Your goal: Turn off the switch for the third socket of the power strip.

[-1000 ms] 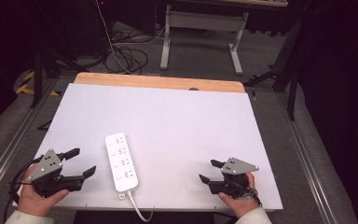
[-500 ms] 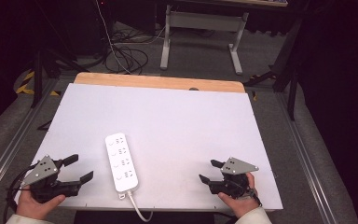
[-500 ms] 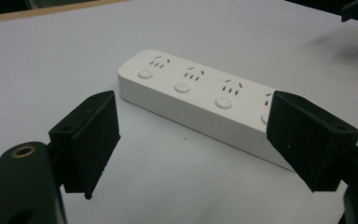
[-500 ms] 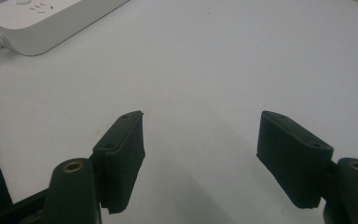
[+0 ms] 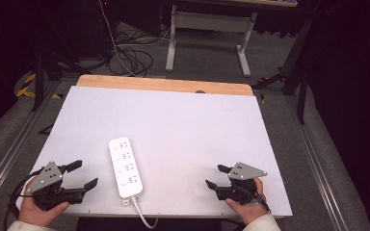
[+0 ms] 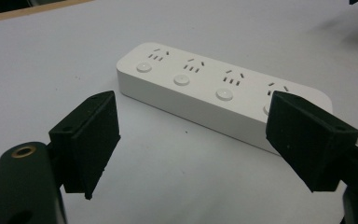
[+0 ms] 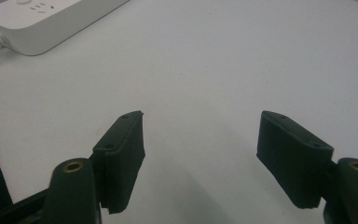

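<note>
2 grippers are in my hands, 1 at each near corner of the white table point(image 5: 183, 120). At the near left corner I hold my left gripper point(image 5: 83, 174), with its jaws wide apart and nothing between them. It points to the right, toward the white power strip point(image 5: 125, 167). In the left gripper view, the left gripper point(image 6: 191, 140) looks at the strip point(image 6: 214, 88) from the side, and the strip lies just beyond the jaw tips without touching them. I count 4 round buttons and 4 socket groups on its top.

The power strip lies flat on the table, near the near edge and a little left of the middle, with its long side running from near to far. Its white cable point(image 5: 142, 216) leaves the near end and goes over the table edge.

At the near right corner is my right gripper point(image 5: 217, 177), also with jaws apart and empty, well apart from the strip. In the right gripper view, the right gripper point(image 7: 200, 149) is above bare table, and 1 end of the strip point(image 7: 42, 18) is at the far left.
</note>
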